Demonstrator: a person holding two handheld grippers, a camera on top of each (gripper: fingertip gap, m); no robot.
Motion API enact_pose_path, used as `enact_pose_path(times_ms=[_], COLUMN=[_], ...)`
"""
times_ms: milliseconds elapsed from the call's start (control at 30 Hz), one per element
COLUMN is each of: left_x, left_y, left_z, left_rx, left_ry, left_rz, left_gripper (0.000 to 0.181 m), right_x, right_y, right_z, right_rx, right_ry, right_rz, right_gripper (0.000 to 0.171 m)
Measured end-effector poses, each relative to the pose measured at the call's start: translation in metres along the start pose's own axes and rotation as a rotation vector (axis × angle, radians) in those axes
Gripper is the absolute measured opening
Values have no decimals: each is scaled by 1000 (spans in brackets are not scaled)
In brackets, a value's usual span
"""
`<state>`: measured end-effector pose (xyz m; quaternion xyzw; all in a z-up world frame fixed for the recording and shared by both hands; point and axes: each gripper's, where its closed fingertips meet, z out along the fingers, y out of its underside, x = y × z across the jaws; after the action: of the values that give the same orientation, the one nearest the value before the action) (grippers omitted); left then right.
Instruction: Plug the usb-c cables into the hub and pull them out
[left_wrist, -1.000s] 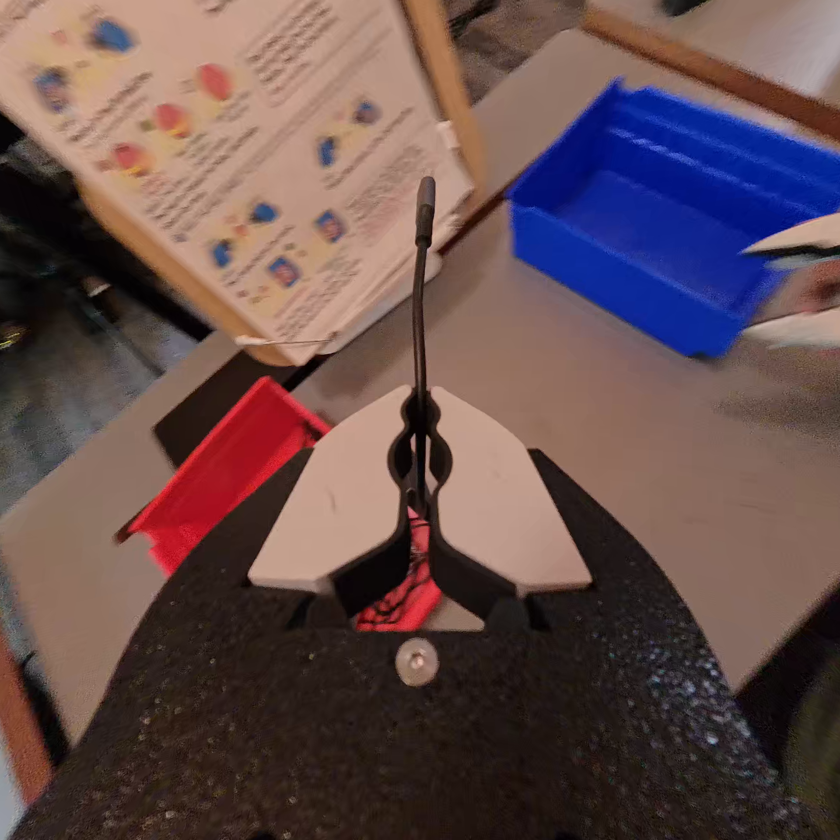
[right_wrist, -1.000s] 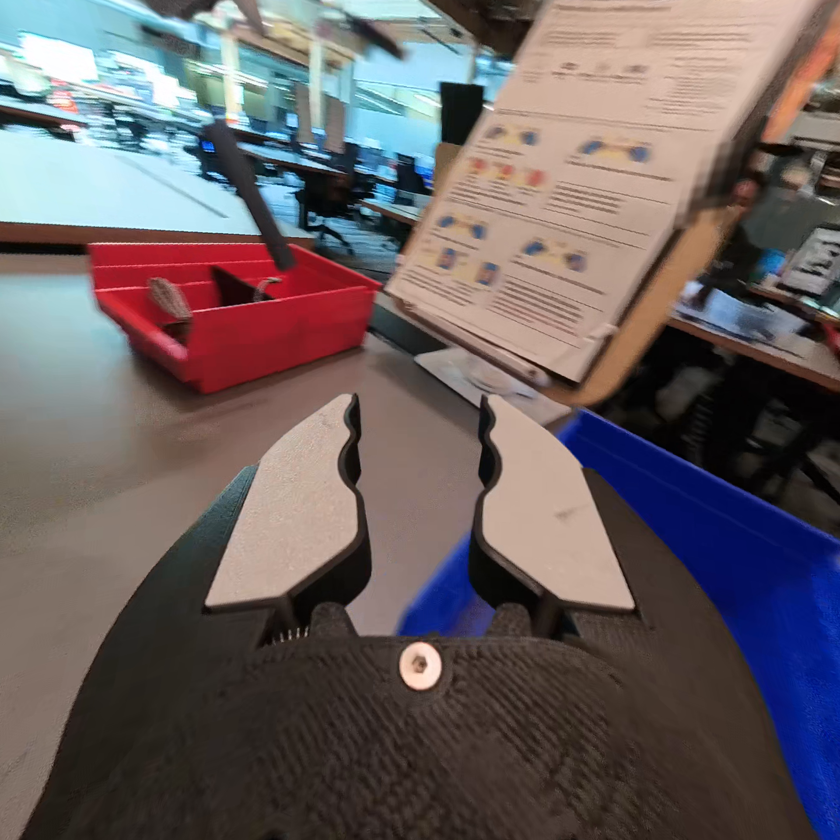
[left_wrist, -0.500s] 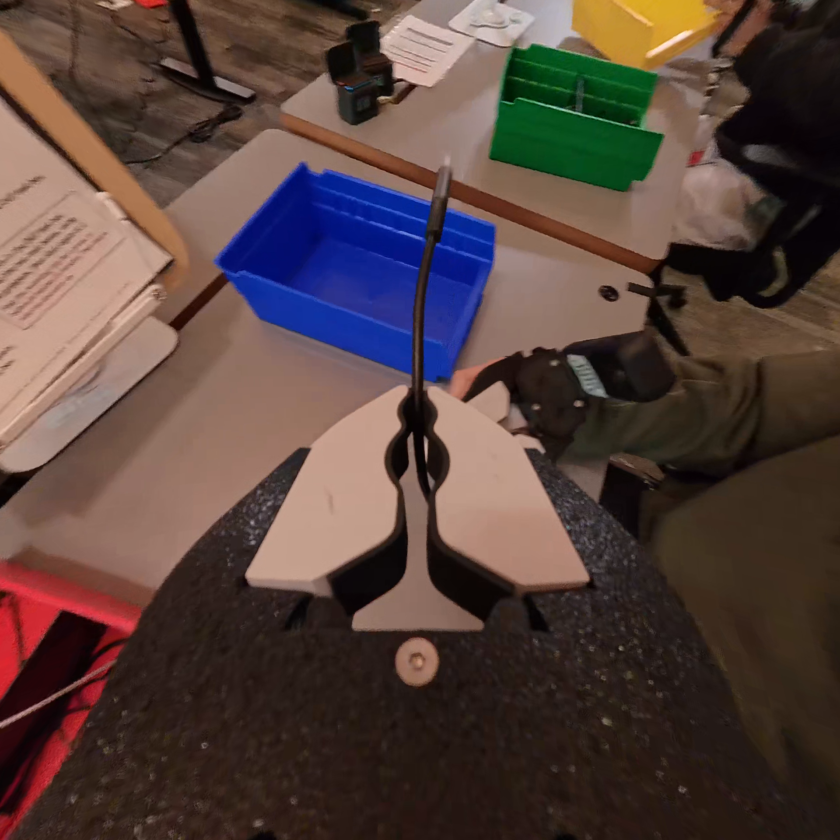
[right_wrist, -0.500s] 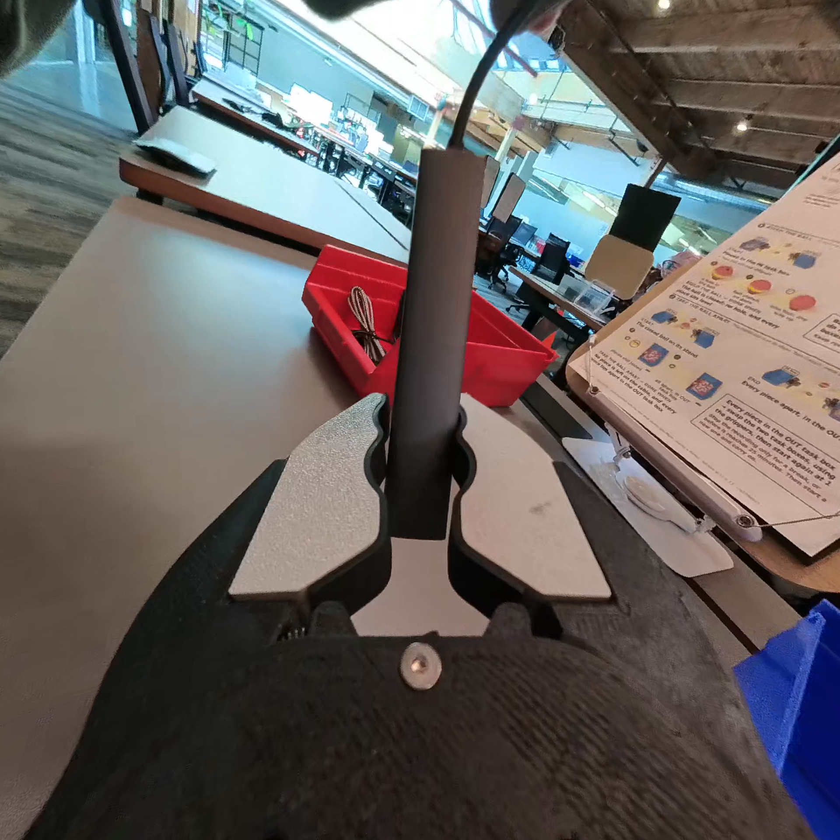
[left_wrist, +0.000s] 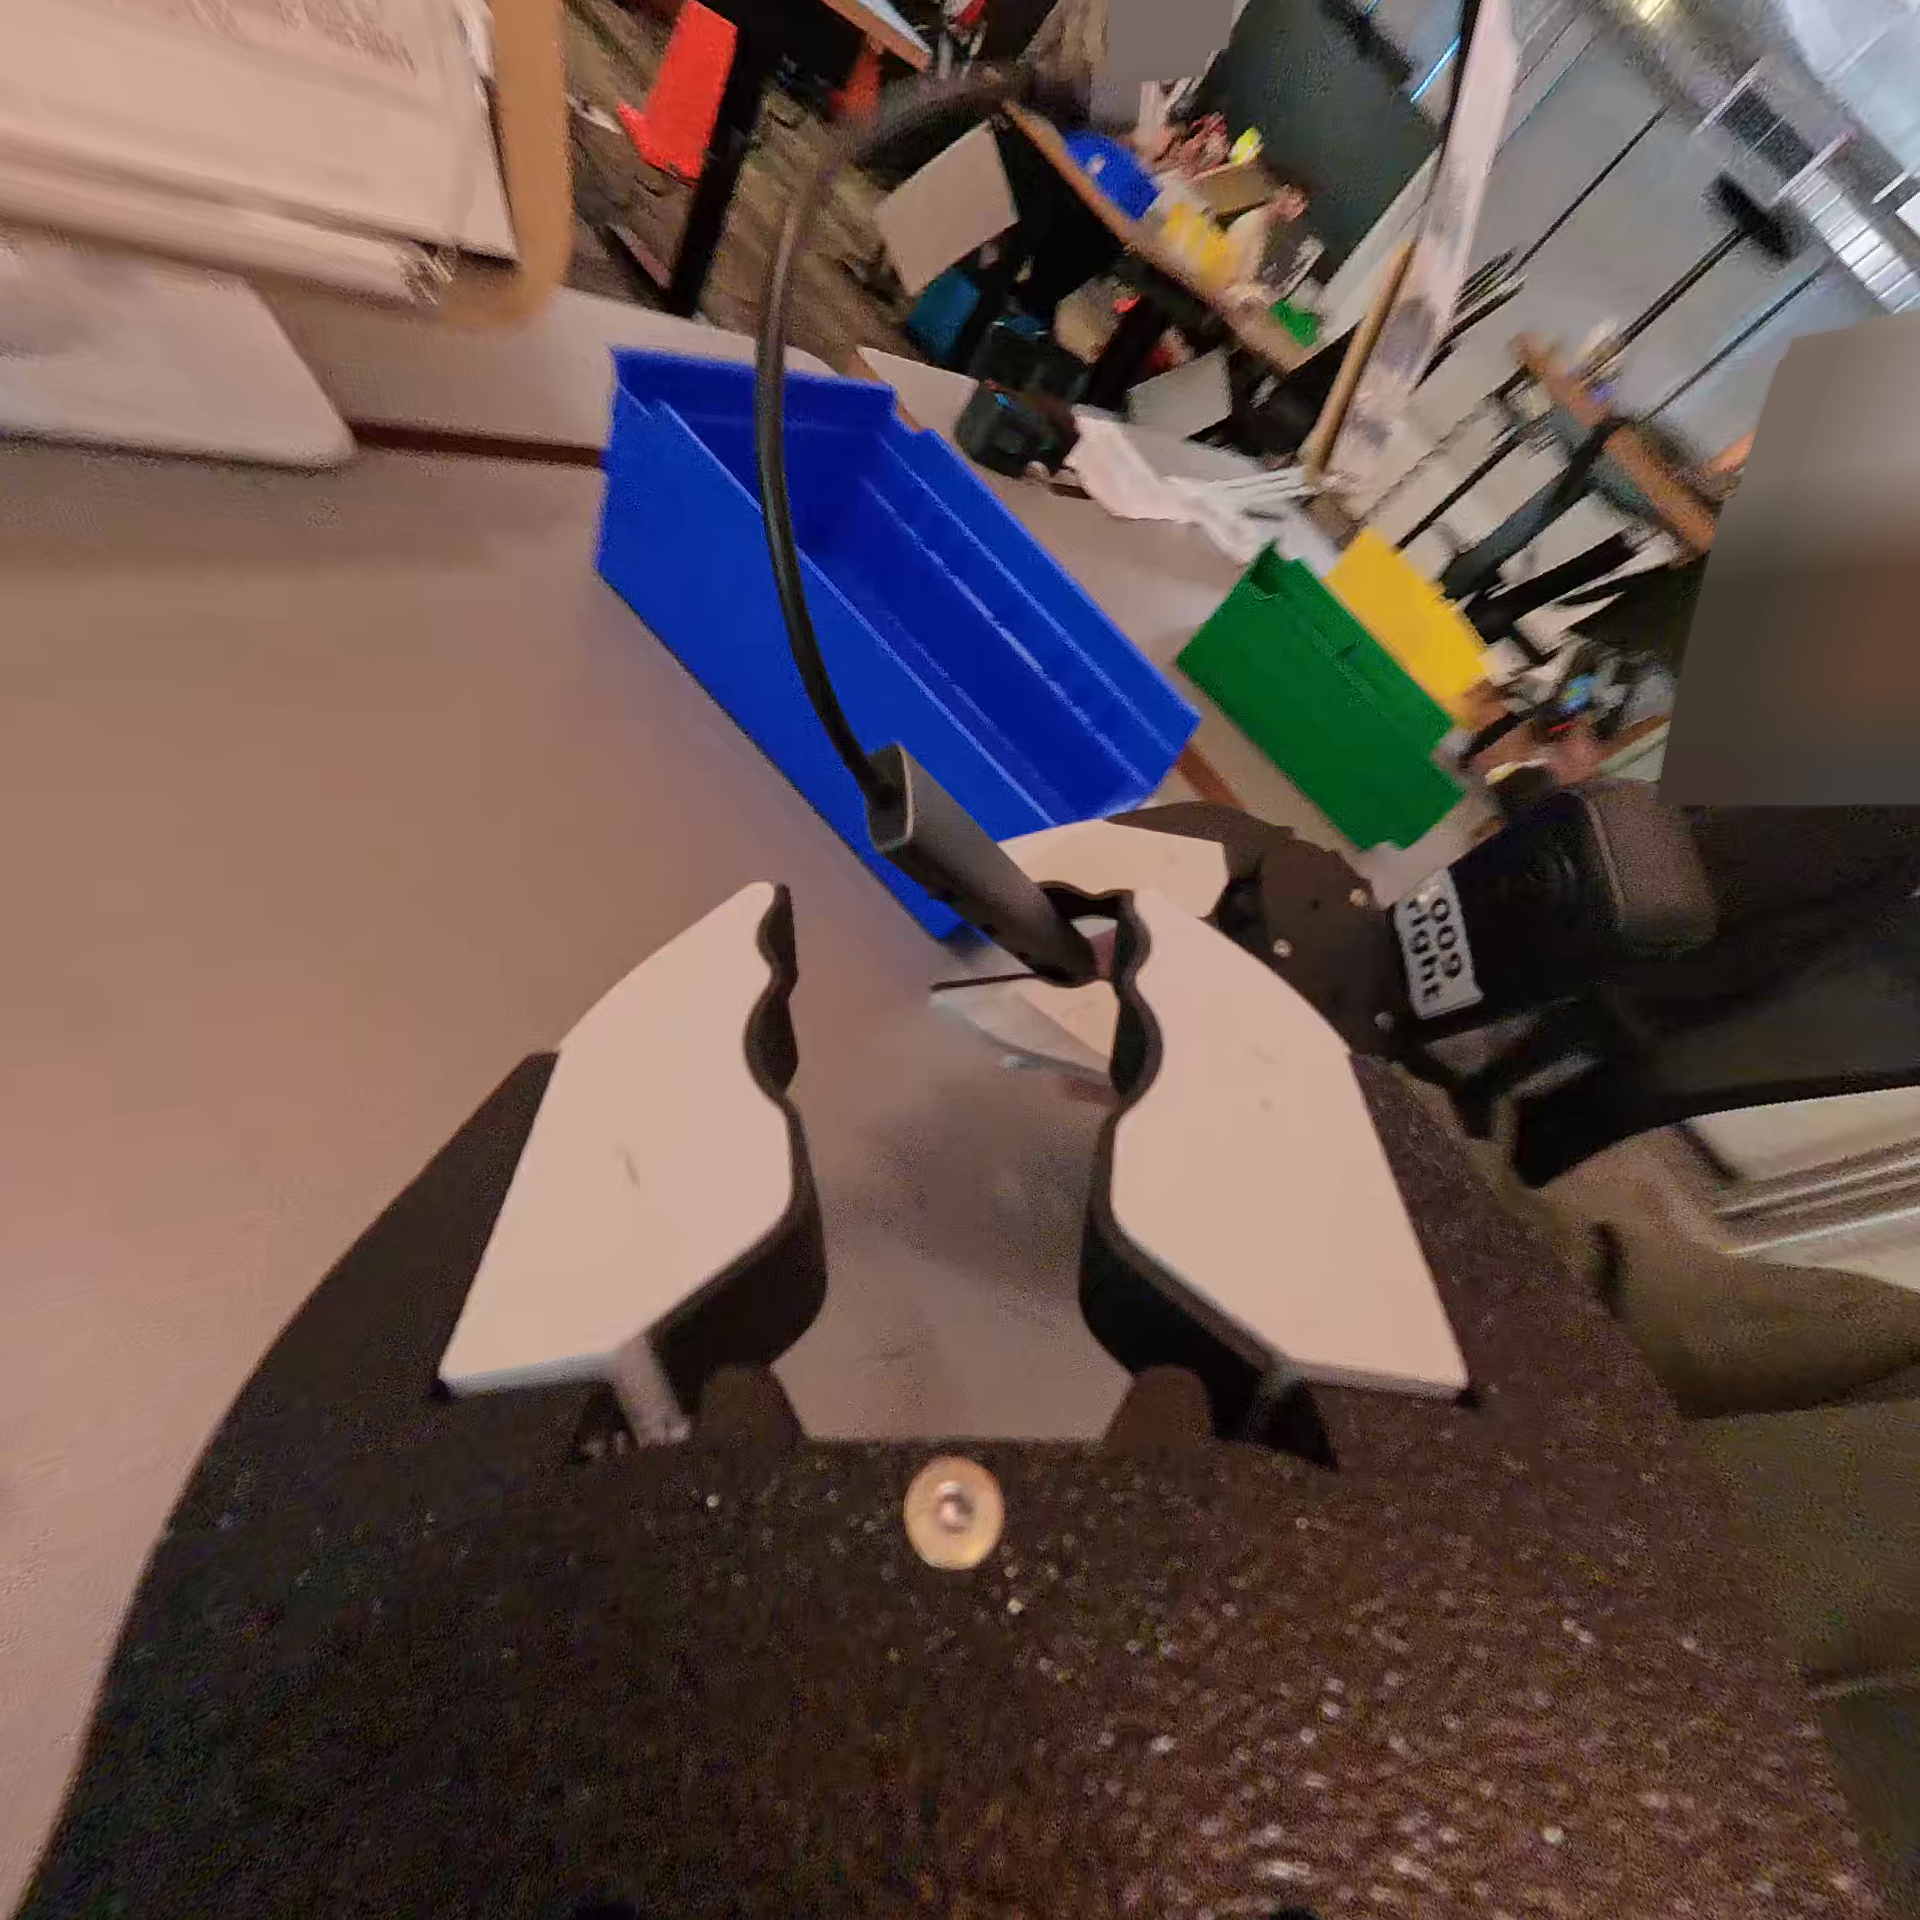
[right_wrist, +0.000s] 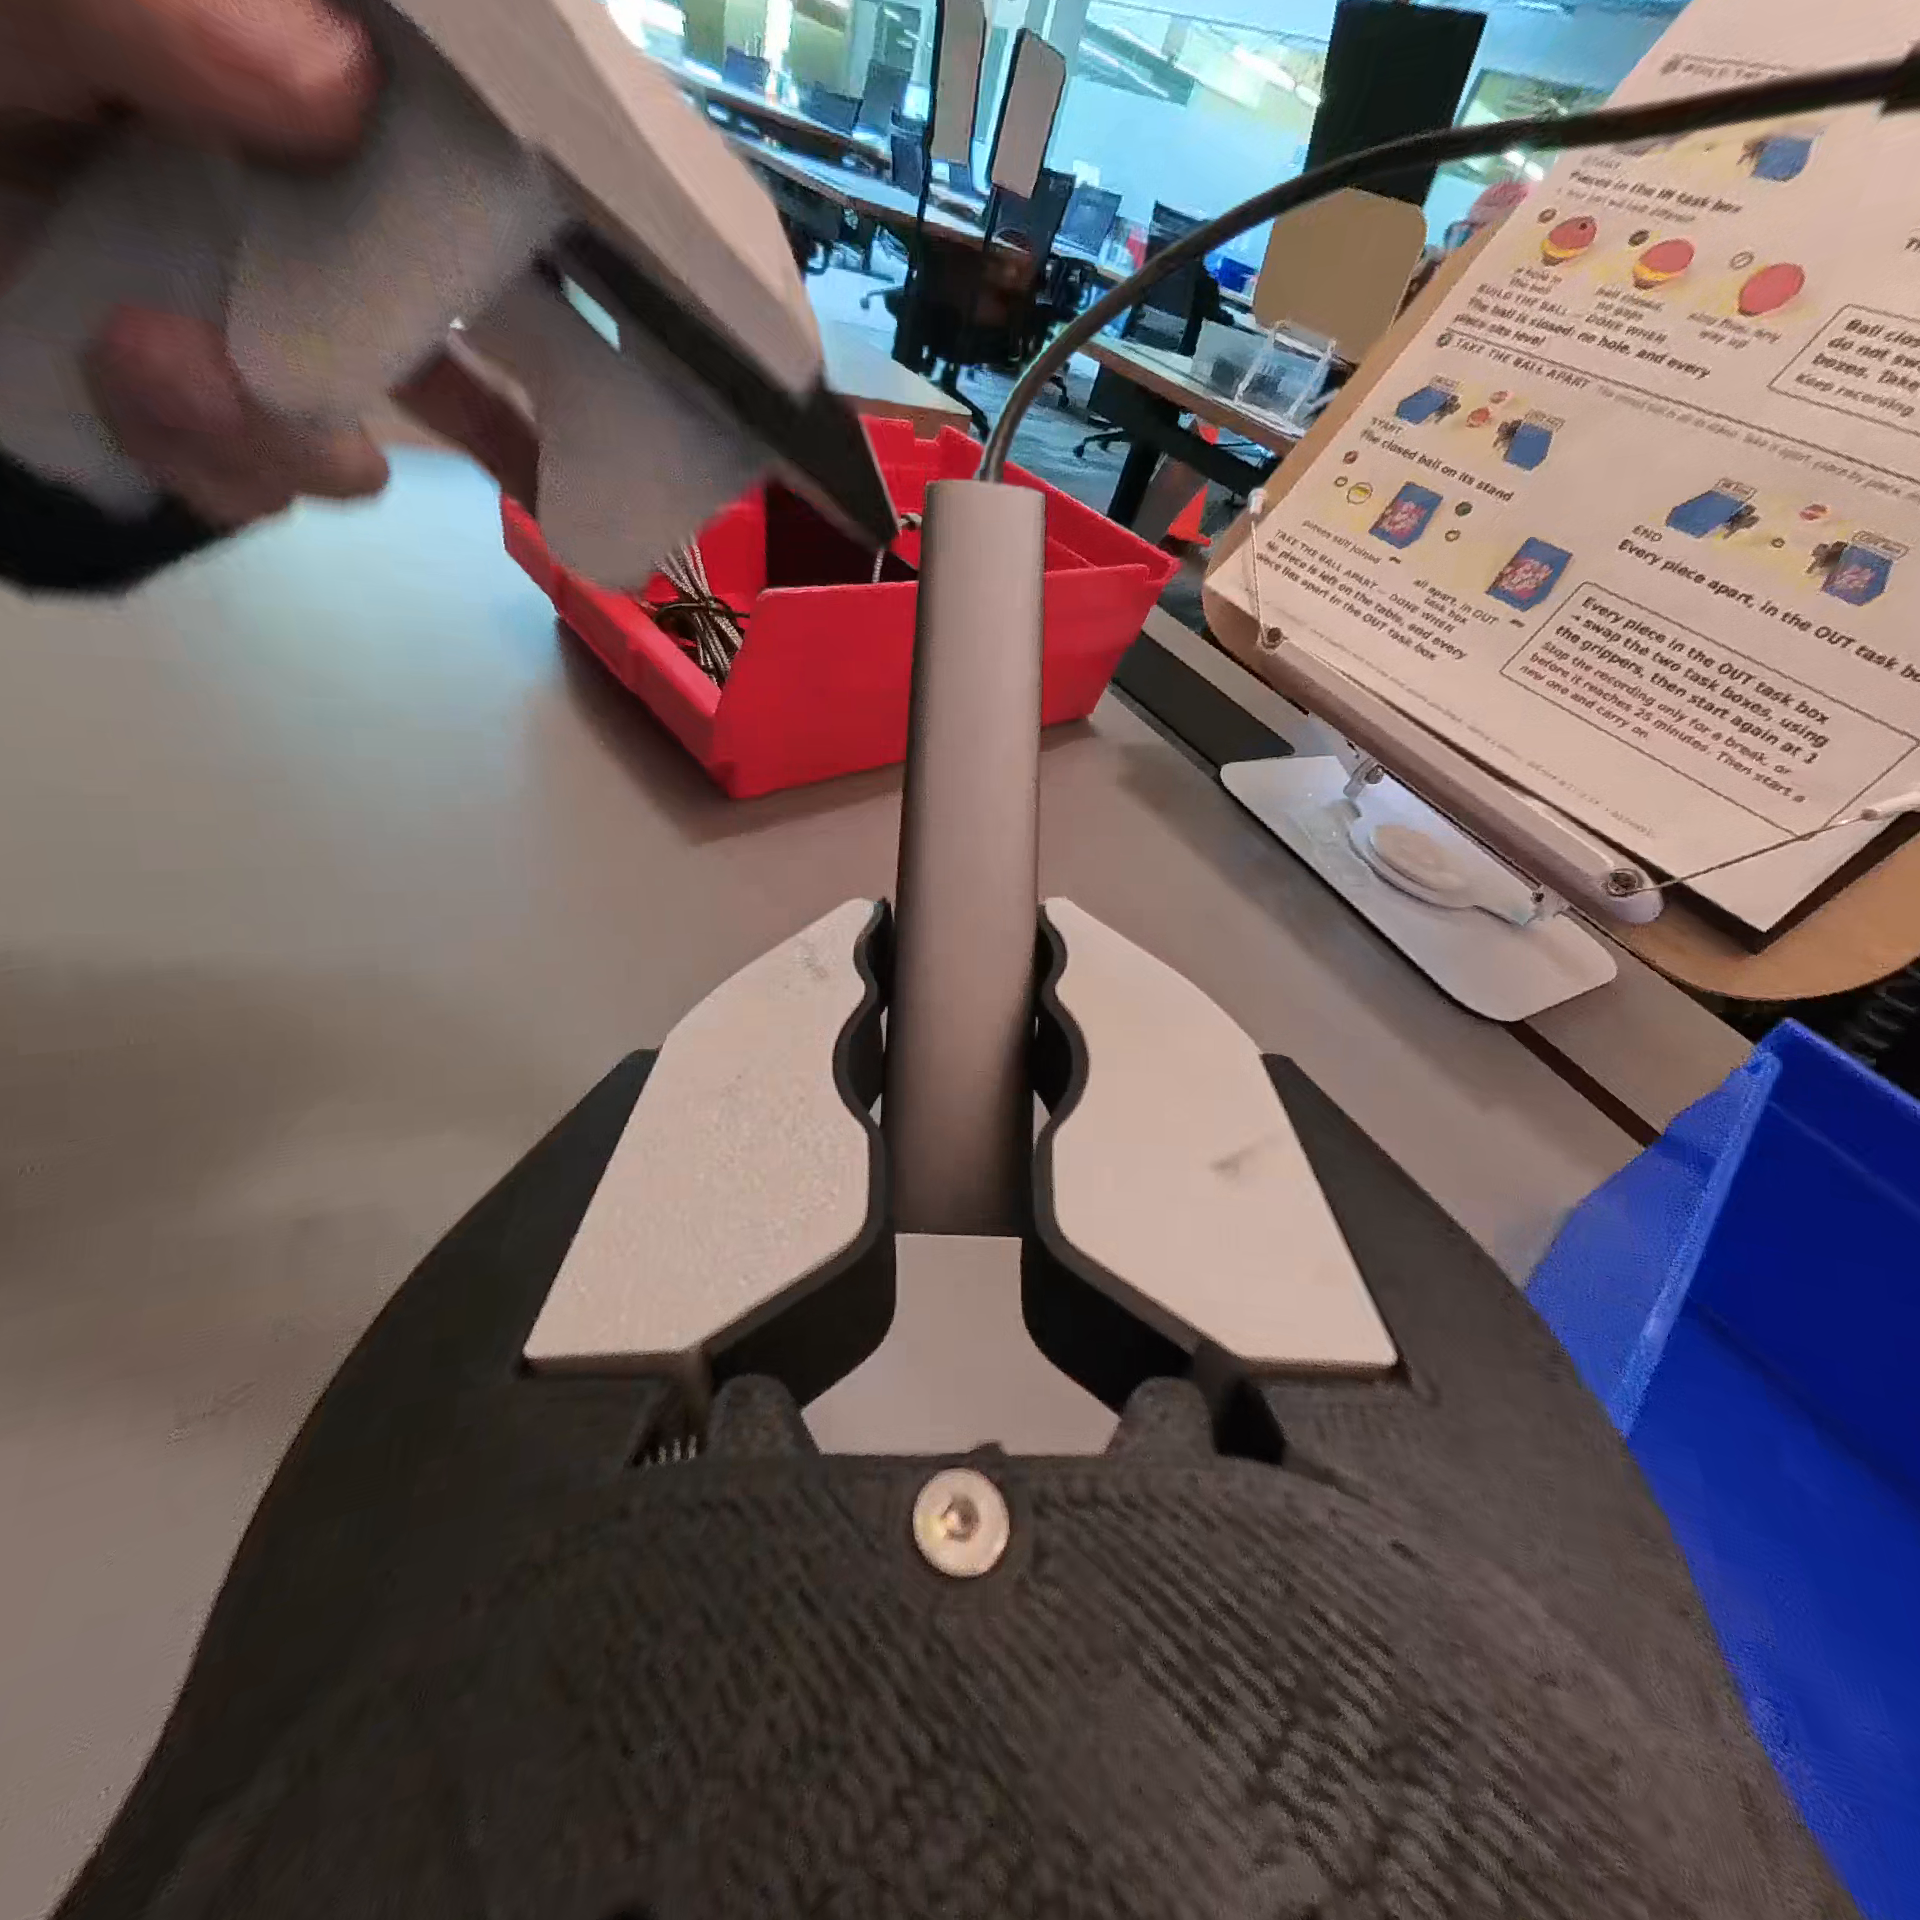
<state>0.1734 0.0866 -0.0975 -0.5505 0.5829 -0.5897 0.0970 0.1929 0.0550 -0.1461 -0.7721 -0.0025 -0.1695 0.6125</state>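
Note:
The hub (right_wrist: 971, 831) is a dark grey bar with a thin black cable (right_wrist: 1143, 281) arcing up and to the right from its far end. My right gripper (right_wrist: 961, 914) is shut on the hub and holds it above the grey table (right_wrist: 312, 883). In the left wrist view my left gripper (left_wrist: 945, 904) is open and empty. Just beyond its right finger, the hub (left_wrist: 966, 873) sticks out of the right gripper (left_wrist: 1070, 956), and the cable (left_wrist: 779, 468) curves upward. The left gripper (right_wrist: 790, 488) shows blurred at the right wrist view's upper left, above a red bin.
The red bin (right_wrist: 852, 665) holding coiled braided cables (right_wrist: 696, 613) stands behind the hub. An instruction board (right_wrist: 1610, 468) on a stand is at the right. An empty blue bin (left_wrist: 904, 623) sits close by. Green (left_wrist: 1320, 717) and yellow (left_wrist: 1403, 613) bins stand on another table. Across from one pair of fingers to the other is roughly 7 cm.
My left gripper, earlier shut on the hub's cable, has opened and let it go. My right gripper, open a second ago, closed on the hub and still holds it.

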Motion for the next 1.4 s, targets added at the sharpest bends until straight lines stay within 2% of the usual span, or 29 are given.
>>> enact_pose_path(times_ms=[67,133,167,200,333,433,533,600,667,733,900,1400], left_x=[1,1,4,4,-4,-6,-6,-2,0,0,-6,-7], left_y=[19,27,26,25,34,39,40,41,44,46,44,39], left_z=[17,29,32,34,47,58,68,72,75,75,69,61], left_rx=[-4,29,72,105,119,105,93,56,4,-33,-72,-117], left_ry=[65,139,190,230,352,437,481,504,500,485,466,375], left_rz=[-97,-192,-235,-272,-466,-629,-719,-722,-698,-673,-650,-559], left_gripper=[55,36,17,11,10,10,10,10,10,10,9,10], right_x=[-10,-18,-20,-20,-15,-9,-4,-4,-1,-7,-9,-18], right_y=[-1,1,2,4,14,12,14,18,19,16,18,20], right_z=[4,7,8,8,6,-5,-19,-26,-33,-36,-35,-25], right_rx=[8,5,6,10,51,172,257,267,287,325,315,243], right_ry=[-23,-34,-25,-14,19,97,160,159,174,125,134,149], right_rz=[6,-11,-30,-37,-20,-41,9,76,120,157,133,142], right_gripper=[24,24,24,24,25,26,42,54,54,44,19,30])
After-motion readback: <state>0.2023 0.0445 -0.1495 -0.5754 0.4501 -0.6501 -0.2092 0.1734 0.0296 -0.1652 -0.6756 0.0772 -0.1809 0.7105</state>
